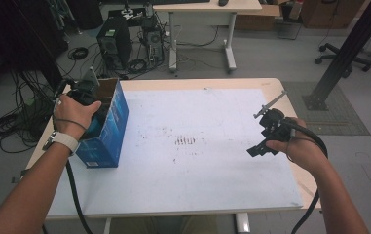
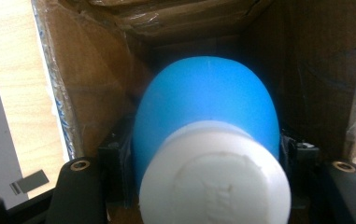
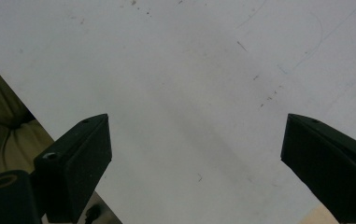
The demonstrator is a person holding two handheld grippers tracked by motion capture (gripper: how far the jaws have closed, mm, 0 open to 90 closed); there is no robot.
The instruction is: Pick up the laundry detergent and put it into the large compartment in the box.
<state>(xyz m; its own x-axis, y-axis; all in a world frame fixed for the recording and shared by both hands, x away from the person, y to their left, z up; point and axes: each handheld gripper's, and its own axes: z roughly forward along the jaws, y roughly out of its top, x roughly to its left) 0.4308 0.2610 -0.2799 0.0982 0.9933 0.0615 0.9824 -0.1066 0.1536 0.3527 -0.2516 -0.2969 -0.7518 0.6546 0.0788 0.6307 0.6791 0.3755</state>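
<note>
A blue bottle [image 2: 208, 107] with a white cap [image 2: 215, 182] sits between the jaws of my left gripper [image 2: 208, 156], which press on its sides. The bottle points into an open cardboard box [image 2: 91, 98] with brown inner walls. From above, that box [image 1: 109, 131] is blue outside and stands at the table's left edge, with my left gripper [image 1: 91, 105] and hand reaching into its top. My right gripper [image 1: 262, 145] hovers over the right part of the white sheet [image 1: 197, 165]. Its jaws stand wide apart with nothing between them [image 3: 194, 154].
The white sheet covers most of the wooden table [image 1: 197, 83]. On the floor behind are a computer tower [image 1: 114, 44], coiled cables [image 1: 12, 124], another desk [image 1: 207, 9], a black slanted post [image 1: 343, 53] and an office chair base [image 1: 351, 61].
</note>
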